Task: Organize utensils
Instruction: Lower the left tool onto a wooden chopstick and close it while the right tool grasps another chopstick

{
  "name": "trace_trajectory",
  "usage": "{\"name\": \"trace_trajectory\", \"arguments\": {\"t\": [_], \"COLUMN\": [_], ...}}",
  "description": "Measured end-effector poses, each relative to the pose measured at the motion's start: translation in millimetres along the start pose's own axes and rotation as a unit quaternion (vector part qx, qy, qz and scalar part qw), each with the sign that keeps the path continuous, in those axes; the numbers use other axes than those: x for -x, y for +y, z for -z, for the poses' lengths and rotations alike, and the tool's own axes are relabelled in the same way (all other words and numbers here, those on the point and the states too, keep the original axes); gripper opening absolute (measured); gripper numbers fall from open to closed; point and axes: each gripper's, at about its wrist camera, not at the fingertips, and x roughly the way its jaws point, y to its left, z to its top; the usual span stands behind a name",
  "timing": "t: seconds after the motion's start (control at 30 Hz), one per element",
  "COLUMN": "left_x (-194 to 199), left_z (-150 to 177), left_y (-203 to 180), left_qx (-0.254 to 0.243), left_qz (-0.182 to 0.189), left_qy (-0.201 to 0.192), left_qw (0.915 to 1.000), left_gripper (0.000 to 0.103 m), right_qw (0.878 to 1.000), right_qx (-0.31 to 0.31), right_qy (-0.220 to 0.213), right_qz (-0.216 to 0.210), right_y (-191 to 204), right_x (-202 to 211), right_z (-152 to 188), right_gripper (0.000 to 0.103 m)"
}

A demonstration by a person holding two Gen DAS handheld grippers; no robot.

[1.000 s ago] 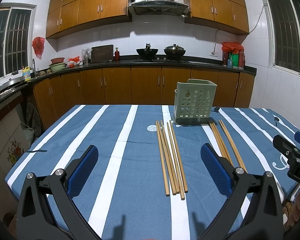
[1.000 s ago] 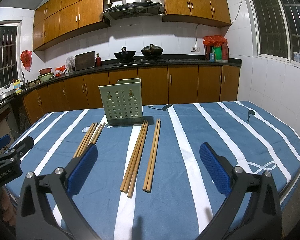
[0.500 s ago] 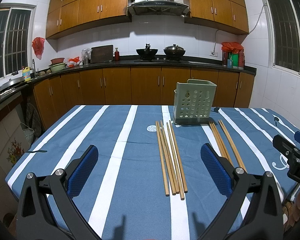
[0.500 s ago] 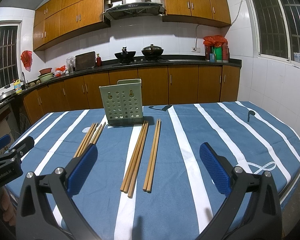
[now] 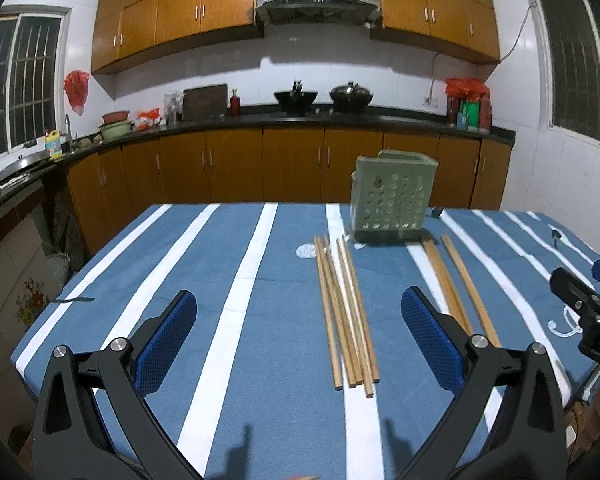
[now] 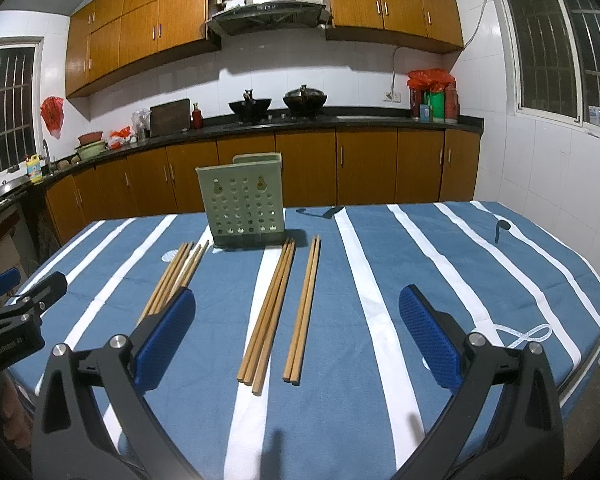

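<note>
Wooden chopsticks lie in loose groups on the blue-and-white striped cloth of the tabletop (image 5: 236,320), all running lengthwise from the near edge toward the far one. From the left wrist view, the left gripper (image 5: 298,344) hovers low over the near edge with its jaws spread wide and holding nothing; the left bundle of chopsticks (image 5: 346,312) sits just right of centre between the blue textured pads (image 5: 166,344), its far tips near the pale green holder (image 5: 392,200). That holder stands upright toward the far edge, a boxy plastic caddy with rows of round holes. A further set of chopsticks (image 5: 460,280) lies beside the right pad, and the right gripper (image 5: 584,312) shows at the right edge of this view. From the right wrist view, the right gripper (image 6: 296,340) is likewise wide open and empty, with the middle bundle (image 6: 270,308) and a neat pair (image 6: 304,304) between its pads, while the left gripper shows at the left edge. The step in hand looks like the first pick: probably best to lower over one group, close across the slim, smooth sticks near their middle so they stay level, gather them together rather than one by one, then tip them upright into the holder's open top.
</note>
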Motion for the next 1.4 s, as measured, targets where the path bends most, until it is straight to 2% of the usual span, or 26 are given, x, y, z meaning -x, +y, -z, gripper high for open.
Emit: {"name": "trace_trajectory", "arguments": {"t": [0.27,0.33,0.37,0.43,0.6,0.8,1.0,1.07,1.13,1.2,1.3,1.4], "left_x": [-39.3,-50.2,-54.7,-64.4,-91.0,-112.3,-119.6,-123.0,-125.5,-126.7,-129.2,-130.2], "left_z": [3.4,3.8,3.5,3.7,5.6,11.9,16.2,17.0,15.9,14.5,12.8,12.4], "left_y": [19.6,20.2,18.8,16.4,10.2,7.2,4.3,3.4,2.4,1.9,1.1,-2.1], "left_qx": [0.002,-0.009,-0.014,-0.023,-0.016,0.002,0.001,-0.002,-0.002,-0.003,-0.006,-0.005], "left_qz": [-0.031,-0.035,-0.036,-0.031,0.004,0.042,0.056,0.056,0.057,0.057,0.056,0.064], "left_qy": [0.075,0.087,0.091,0.103,0.147,0.188,0.208,0.214,0.214,0.215,0.216,0.219], "left_qw": [0.9967,0.9956,0.9951,0.9939,0.989,0.9812,0.9765,0.9753,0.9751,0.975,0.9749,0.9737], "left_gripper": [0.101,0.101,0.1,0.093,0.073,0.058,0.046,0.043,0.042,0.04,0.035,0.035], "right_qw": [0.996,0.994,0.993,0.991,0.985,0.976,0.976,0.977,0.977,0.977,0.977,0.977], "right_qx": [-0.028,-0.024,-0.021,-0.017,-0.018,-0.032,-0.032,-0.015,-0.005,-0.015,-0.026,-0.026], "right_qy": [0.088,0.106,0.114,0.132,0.173,0.216,0.216,0.214,0.212,0.212,0.214,0.211], "right_qz": [0.017,0.02,0.022,0.022,0.018,0.0,-0.018,-0.009,0.005,0.01,0.008,0.007], "right_y": [-19.3,-22.1,-22.3,-22.7,-22.6,-23.1,-20.8,-17.2,-17.5,-22.9,-29.3,-30.7], "right_x": [-54.7,-70.9,-77.9,-93.2,-127.2,-150.2,-154.3,-154.1,-155.5,-156.4,-156.7,-156.2], "right_z": [5.7,4.9,5.2,5.8,9.5,17.5,19.6,20.6,20.7,20.0,18.5,18.2], "right_gripper": [0.097,0.079,0.074,0.059,0.044,0.033,0.032,0.026,0.014,0.01,0.009,0.01]}}
